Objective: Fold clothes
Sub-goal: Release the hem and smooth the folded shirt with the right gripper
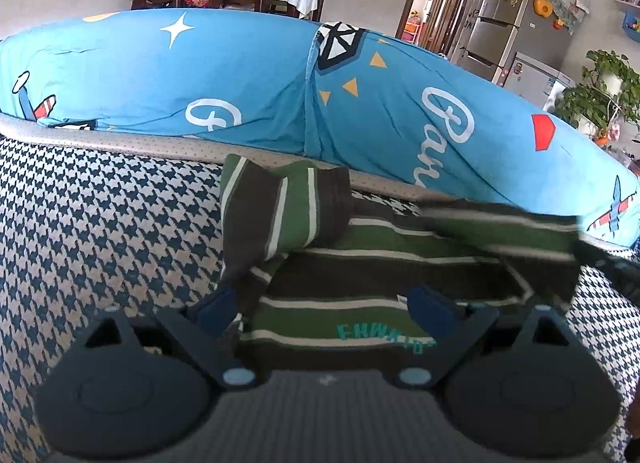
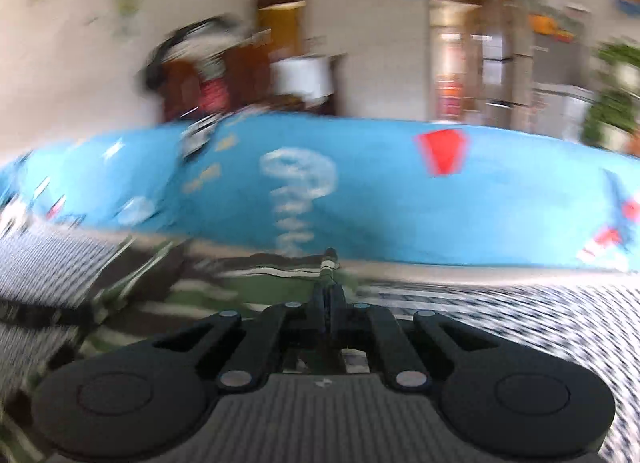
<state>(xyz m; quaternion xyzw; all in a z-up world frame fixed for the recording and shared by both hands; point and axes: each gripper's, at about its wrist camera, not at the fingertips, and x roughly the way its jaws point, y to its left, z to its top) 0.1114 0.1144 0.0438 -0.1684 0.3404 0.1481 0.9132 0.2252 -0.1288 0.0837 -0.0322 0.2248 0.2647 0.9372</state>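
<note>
Houndstooth sofa seat [image 1: 100, 223] w/ blue cushion [image 1: 248, 75] behind. Striped top [image 1: 344, 283] lies on the seat, part folded, sleeve bunched at left. Left hand-held gripper [image 1: 324, 303] released, jaws wide over the top near its label. Right hand-held gripper [image 2: 330, 283] clenched on a pinch of the top's edge. Fabric looks light, soft, floppy, prob sags & slips, so grip hems/corners, keep taut
</note>
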